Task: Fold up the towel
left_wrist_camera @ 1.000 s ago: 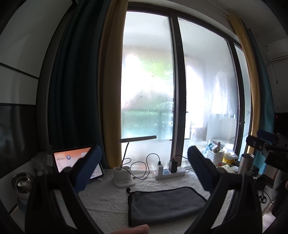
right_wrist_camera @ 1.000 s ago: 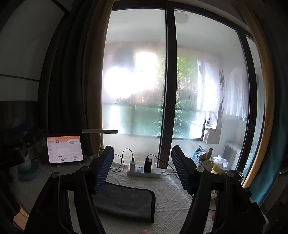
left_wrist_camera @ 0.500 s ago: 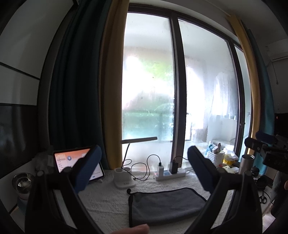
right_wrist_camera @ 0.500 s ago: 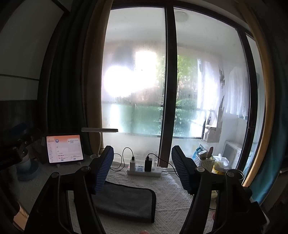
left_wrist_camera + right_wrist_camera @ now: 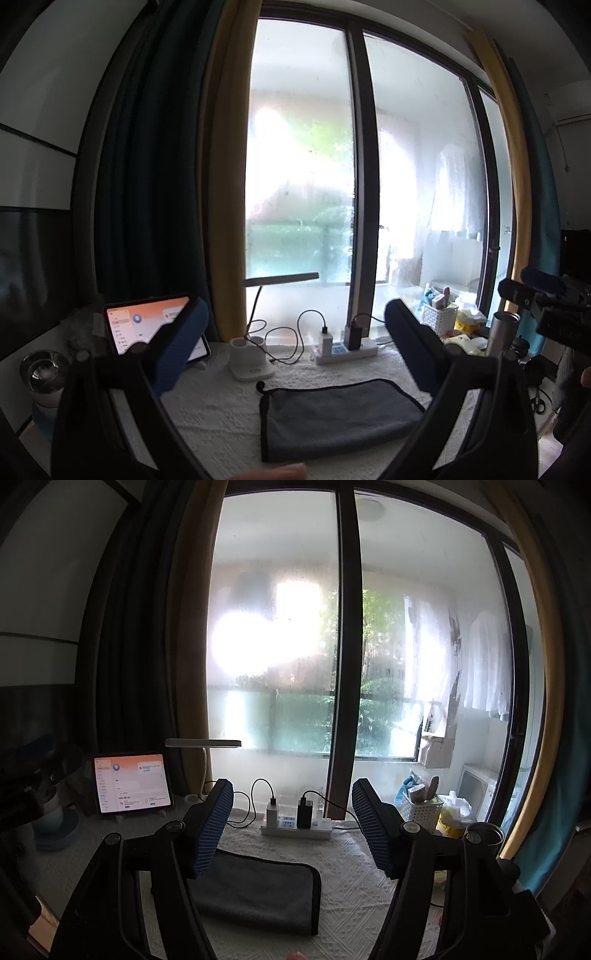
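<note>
A: Grey towel (image 5: 340, 417) lies flat mid-table (image 5: 214, 413), already doubled by the look of it, loop at its far-left corner.

B: Grippers?

A: Both held above the near edge, prob. to line up on it. Left gripper (image 5: 295, 347) spread wide, empty. Right gripper (image 5: 291, 827) same, nothing between its pads.

Ahead of the grippers a tall window (image 5: 332, 646) glowed with hazy daylight; dark and yellow curtains (image 5: 177, 184) hung to its left. A white textured tablecloth (image 5: 351, 867) covered the table below.
</note>
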Motion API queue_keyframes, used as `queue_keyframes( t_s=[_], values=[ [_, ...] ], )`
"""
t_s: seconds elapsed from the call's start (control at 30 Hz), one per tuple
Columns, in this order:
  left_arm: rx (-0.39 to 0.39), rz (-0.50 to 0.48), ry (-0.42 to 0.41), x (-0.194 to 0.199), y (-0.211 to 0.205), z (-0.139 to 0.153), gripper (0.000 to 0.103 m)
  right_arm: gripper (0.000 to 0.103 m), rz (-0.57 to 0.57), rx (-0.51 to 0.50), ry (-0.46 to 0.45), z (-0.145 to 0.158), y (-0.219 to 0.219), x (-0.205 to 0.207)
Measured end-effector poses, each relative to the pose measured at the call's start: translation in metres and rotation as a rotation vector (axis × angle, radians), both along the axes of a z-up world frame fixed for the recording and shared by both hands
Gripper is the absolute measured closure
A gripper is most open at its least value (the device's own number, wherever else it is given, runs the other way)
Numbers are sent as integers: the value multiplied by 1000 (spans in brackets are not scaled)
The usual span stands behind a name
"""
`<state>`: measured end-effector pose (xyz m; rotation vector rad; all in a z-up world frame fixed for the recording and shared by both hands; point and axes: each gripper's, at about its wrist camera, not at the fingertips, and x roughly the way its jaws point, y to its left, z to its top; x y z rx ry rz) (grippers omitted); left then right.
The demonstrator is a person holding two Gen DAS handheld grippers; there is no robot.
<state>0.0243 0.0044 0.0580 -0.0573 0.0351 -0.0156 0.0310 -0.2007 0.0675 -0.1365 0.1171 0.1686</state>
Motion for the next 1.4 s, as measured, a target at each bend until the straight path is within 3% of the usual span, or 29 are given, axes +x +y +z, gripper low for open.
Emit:
queue_keyframes(
  t_s=[1.4],
  values=[
    [-3, 4, 4, 2, 0, -5, 5, 33, 3, -2, 11, 0, 0, 2]
  ],
)
